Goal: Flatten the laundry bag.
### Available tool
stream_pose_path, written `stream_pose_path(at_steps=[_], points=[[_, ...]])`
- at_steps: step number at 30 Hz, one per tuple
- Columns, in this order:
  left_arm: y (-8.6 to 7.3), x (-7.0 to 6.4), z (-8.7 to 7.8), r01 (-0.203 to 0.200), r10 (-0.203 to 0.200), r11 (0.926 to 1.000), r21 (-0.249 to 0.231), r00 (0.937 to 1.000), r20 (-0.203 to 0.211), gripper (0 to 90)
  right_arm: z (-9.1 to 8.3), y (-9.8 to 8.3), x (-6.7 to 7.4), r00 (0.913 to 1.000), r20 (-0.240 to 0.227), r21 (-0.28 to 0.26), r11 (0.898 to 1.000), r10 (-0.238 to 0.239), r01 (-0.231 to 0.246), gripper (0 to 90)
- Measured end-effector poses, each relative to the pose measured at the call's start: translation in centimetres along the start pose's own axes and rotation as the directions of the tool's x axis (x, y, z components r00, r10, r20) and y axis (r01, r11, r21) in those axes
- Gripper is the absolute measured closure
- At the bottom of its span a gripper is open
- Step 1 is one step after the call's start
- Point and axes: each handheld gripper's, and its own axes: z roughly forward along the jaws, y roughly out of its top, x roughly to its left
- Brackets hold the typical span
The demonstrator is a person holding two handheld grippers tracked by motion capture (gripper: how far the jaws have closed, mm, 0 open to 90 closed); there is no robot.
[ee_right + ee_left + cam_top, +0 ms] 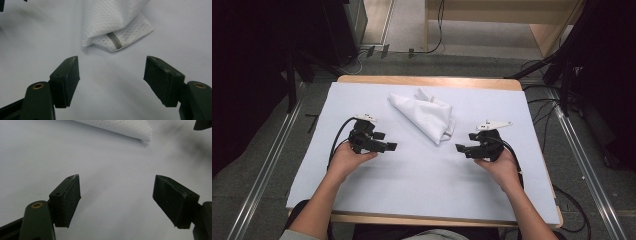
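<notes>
a white sheet (pixel 422 170) is covering the table across the middle of the frame. a crumpled white cloth (pixel 426 114) is lying just above centre. the left gripper (pixel 384 142) and right gripper (pixel 466 142) are hovering lower left and lower right, jaws spread, pinching nothing.

White cloth (pixel 125 127) cut off by top edge in both gripper views; its folded underside hidden.

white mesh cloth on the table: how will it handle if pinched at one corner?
The white cloth looks floppy: it lies crumpled in soft folds, so it would likely drape and unfold when lifted. Its thin mesh weave suggests it is light. Pushed, it would probably bunch rather than slide whole.
</notes>
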Motion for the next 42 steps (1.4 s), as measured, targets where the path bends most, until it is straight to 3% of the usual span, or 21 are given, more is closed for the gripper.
stream_pose_path(at_steps=[1, 3, 6, 8, 11, 15, 21, 35, 42], points=[[0.0, -0.1, 0.0, -0.018, 0.018, 0.9998, 0.007, 0.9998, -0.009, 24.3, 0.0, 0.0, 0.0, 1.0000, 0.000, -0.001, 1.000, 0.002, -0.002, 29.8], [0.0, -0.2, 0.0, -0.016, 0.017, 0.9998, 0.014, 0.9997, -0.019, 31.8, -0.1, 0.0, 0.0, 0.9999, 0.000, 0.002, 1.000, 0.016, -0.016, 31.2], [0.0, -0.1, 0.0, -0.013, 0.013, 0.9997, 0.023, 0.9997, -0.021, 35.3, -0.1, 0.0, 0.0, 0.9999, 0.003, 0.004, 1.000, 0.013, -0.013, 31.6], [0.0, 0.0, -0.1, 0.009, -0.009, 0.9995, 0.030, 0.9999, -0.007, 37.1, -0.2, 0.0, -0.1, 0.9998, 0.000, 0.011, 1.000, 0.019, -0.019, 32.4], [-0.1, 0.6, -0.1, 0.079, -0.082, 0.9948, 0.065, 0.9961, 0.034, 39.6, -0.2, 0.0, 0.0, 0.9996, -0.001, 0.017, 0.999, 0.027, -0.027, 33.0], [-0.2, 1.0, -0.5, 0.076, -0.076, 0.9963, 0.042, 0.9970, 0.016, 40.9, -0.2, 0.0, 0.1, 0.9998, 0.007, 0.016, 1.000, 0.021, -0.021, 34.4], [0.2, 0.9, -0.9, 0.081, -0.081, 0.9967, 0.005, 0.9965, 0.021, 41.2, -0.1, 0.0, 0.2, 0.9991, 0.009, 0.019, 0.999, 0.042, -0.042, 35.3], [0.2, 0.9, -0.7, 0.051, -0.051, 0.9986, 0.015, 0.9985, 0.017, 40.4, 0.1, 0.4, 0.2, 0.9971, 0.017, 0.020, 0.997, 0.074, -0.074, 36.7], [0.1, 0.9, -0.8, 0.055, -0.056, 0.9984, 0.014, 0.9984, 0.010, 39.5, 0.2, 0.9, 0.1, 0.9962, 0.016, 0.017, 0.996, 0.085, -0.086, 37.6]])
